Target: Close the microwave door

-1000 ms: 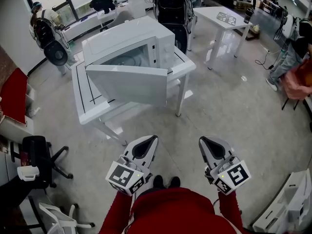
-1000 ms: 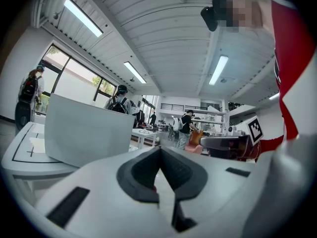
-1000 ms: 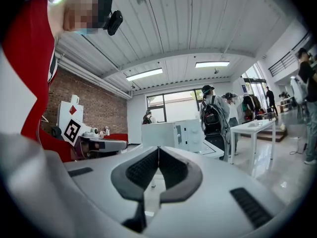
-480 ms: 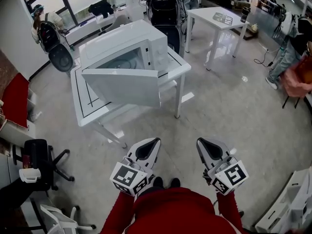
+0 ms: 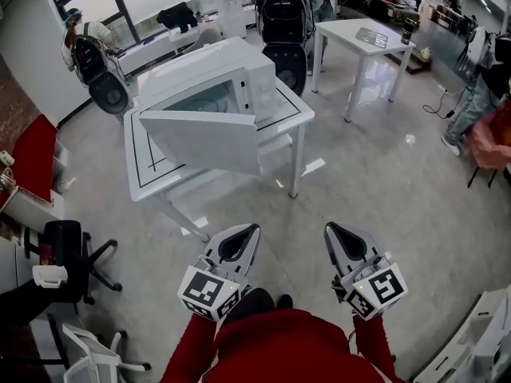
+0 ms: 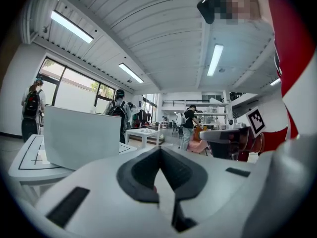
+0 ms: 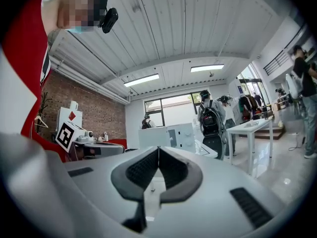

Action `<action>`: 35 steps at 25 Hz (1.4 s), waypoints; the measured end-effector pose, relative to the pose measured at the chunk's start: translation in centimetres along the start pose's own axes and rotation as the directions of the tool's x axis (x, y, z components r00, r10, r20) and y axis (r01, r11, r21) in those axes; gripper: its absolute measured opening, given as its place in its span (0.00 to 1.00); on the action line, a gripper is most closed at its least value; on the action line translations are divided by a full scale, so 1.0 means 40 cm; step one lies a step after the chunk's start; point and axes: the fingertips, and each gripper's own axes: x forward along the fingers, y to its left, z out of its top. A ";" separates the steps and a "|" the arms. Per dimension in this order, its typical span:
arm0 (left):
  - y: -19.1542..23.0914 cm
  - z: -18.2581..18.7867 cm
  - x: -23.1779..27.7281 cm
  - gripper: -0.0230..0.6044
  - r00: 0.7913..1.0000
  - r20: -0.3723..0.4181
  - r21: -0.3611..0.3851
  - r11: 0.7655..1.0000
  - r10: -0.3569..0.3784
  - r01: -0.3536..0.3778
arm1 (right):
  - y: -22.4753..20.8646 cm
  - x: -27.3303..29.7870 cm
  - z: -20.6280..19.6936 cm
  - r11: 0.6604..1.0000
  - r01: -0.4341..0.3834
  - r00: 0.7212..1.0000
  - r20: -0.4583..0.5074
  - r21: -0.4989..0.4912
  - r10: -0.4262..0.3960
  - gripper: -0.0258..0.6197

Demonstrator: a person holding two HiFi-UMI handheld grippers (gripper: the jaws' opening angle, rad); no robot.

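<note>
Sleeves in red fill the bottom edge of the head view. Just above them, at lower centre, the left gripper and right gripper sit side by side, each with its jaws pressed together on nothing, exactly as a second ago. Farther off, in the upper left, the microwave rests on a white table. Its door still hangs open toward the camera and has scarcely shifted in the frame.

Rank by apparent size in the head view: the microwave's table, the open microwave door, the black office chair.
Largest: microwave's table.
Then: open microwave door.
Smallest: black office chair, though differing camera distances make true sizes unsure.
</note>
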 end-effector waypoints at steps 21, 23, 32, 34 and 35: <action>0.102 0.026 0.063 0.05 0.997 -0.002 0.023 0.997 0.074 -0.074 | -0.005 0.120 0.008 0.998 -0.057 0.998 -0.025 -0.025 0.056 0.06; 0.131 0.024 0.083 0.05 0.997 -0.003 0.015 0.997 0.081 -0.081 | -0.011 0.150 0.003 0.998 -0.058 0.998 -0.035 -0.027 0.057 0.06; 0.270 0.025 0.157 0.06 0.990 -0.012 -0.024 0.990 0.137 -0.137 | -0.045 0.296 -0.008 0.997 -0.069 0.995 -0.073 -0.025 0.067 0.06; 0.292 0.016 0.170 0.06 0.990 -0.021 -0.027 0.989 0.143 -0.143 | -0.047 0.329 -0.018 0.997 -0.081 0.993 -0.085 -0.019 0.079 0.06; 0.303 0.012 0.176 0.06 0.989 -0.025 -0.028 0.989 0.144 -0.145 | -0.048 0.345 -0.022 0.996 -0.087 0.992 -0.090 -0.018 0.085 0.06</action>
